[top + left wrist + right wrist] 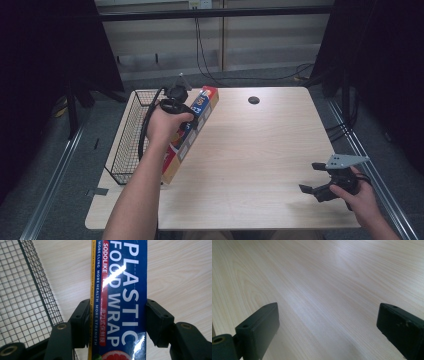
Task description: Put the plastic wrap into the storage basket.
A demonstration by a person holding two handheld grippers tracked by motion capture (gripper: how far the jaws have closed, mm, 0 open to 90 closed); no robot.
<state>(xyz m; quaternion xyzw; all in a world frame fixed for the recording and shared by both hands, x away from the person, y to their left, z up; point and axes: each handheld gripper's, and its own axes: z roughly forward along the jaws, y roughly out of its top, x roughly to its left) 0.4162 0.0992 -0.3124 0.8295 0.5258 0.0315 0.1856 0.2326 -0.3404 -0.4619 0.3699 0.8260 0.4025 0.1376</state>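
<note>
- Toward the left side of the wooden table [260, 150], the left gripper [192, 117] clamps a long box of plastic food wrap [192, 131], its jaws pressed against the box's two long sides.
- From the left gripper view, the box [120, 300] runs straight up between the two black jaws; its blue face reads "PLASTIC FOOD WRAP", with a red strip and a yellow edge along one side.
- Seen from the high view, the box lies slantwise, its far end near the table's back edge and raised, its near end low beside the black wire basket [127, 135].
- At the table's left edge, the basket stands just beside the box; from the left gripper view its mesh [25, 302] lies to one side of the box, with bare tabletop between them.
- Near the table's front right corner, the right gripper [312, 177] is held low in the person's right hand [362, 197], well apart from the box.
- From the right gripper view, its jaws stand wide apart with nothing between them, just bare wood grain [324, 290] below.
- A small dark round hole [254, 100] sits in the tabletop near the back edge.
</note>
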